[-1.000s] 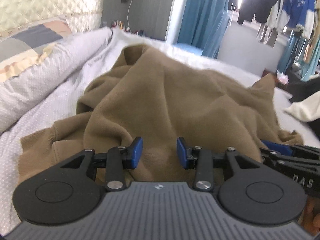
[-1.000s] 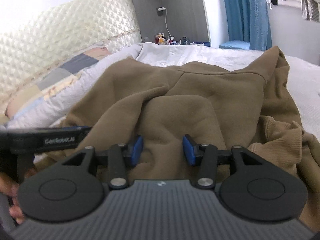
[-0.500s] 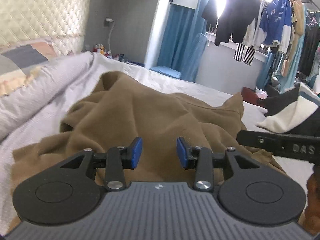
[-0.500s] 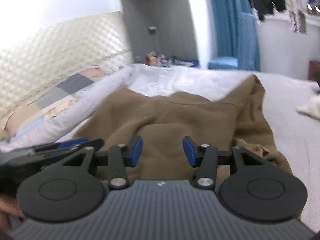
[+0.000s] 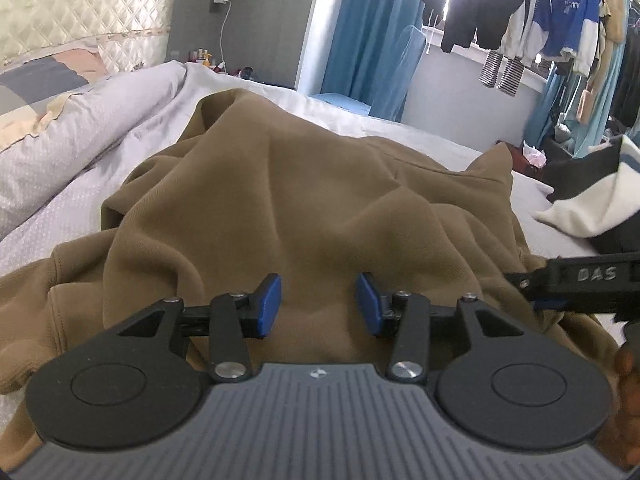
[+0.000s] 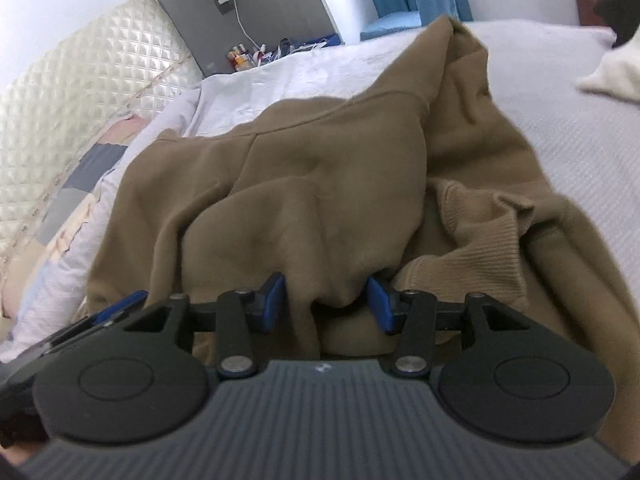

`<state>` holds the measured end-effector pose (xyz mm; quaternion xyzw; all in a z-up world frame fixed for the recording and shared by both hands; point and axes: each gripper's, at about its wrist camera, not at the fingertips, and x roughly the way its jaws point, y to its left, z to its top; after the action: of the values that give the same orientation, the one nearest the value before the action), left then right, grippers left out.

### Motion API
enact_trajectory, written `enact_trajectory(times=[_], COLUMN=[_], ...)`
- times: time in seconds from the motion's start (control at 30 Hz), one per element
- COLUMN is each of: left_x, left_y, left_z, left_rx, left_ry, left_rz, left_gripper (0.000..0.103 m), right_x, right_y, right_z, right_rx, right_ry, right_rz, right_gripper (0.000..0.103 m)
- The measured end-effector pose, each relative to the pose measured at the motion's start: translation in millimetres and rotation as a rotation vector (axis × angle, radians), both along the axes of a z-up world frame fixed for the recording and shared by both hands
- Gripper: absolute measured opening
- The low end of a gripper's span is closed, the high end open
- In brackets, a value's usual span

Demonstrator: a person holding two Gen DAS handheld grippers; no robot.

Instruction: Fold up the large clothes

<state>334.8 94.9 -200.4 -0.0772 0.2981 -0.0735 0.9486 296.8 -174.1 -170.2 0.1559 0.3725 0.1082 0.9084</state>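
A brown hoodie of thick, soft fleece lies heaped in loose rounded folds on the bed, its surface matte with a fine knit grain. From the right wrist view the same garment shows a ribbed cuff, bunched and curled, on its right side, and a long straight seam running across its far part. The left gripper hangs just above the cloth with its blue pads spread apart; its jaws have just been opening, and only a smooth swell of fabric shows between them, with neither pad pressing on it. The right gripper has a rounded fold of the fleece between its blue pads, the cloth filling the gap and touching both, so it looks clamped on that fold. Both tools are black, with flat round discs and a grooved grey body. The bed cover is pale grey with a fine dotted weave, and a puffy duvet lies rolled along its left side. A quilted, diamond-stitched cream headboard stands behind. Blue curtains hang in long pleats, and assorted clothes dangle by the bright window.
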Motion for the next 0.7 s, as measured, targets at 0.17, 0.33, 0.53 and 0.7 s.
enact_trajectory(times=[0.17, 0.33, 0.53, 0.7], left_x=[0.6, 1.4, -0.3, -1.2], left_y=[1.7, 3.9, 2.3, -0.8], left_z=[-0.2, -0.3, 1.7, 2.6], left_rx=[-0.003, -0.009, 0.004, 0.036], left_ry=[0.004, 0.004, 0.014, 0.027], left_rz=[0.002, -0.001, 0.0, -0.01], left_gripper=[0.05, 0.05, 0.05, 0.05], right_x=[-19.3, -36.0, -23.8, -8.6], right_y=[-9.1, -10.0, 15.5, 23.1], right_z=[19.6, 41.6, 31.4, 6.6], right_rx=[-0.028, 0.011, -0.046, -0.025], right_ry=[-0.068, -0.2, -0.173, -0.057], right_rz=[-0.02, 0.012, 0.146, 0.19], right_gripper=[0.05, 0.05, 0.049, 0.046])
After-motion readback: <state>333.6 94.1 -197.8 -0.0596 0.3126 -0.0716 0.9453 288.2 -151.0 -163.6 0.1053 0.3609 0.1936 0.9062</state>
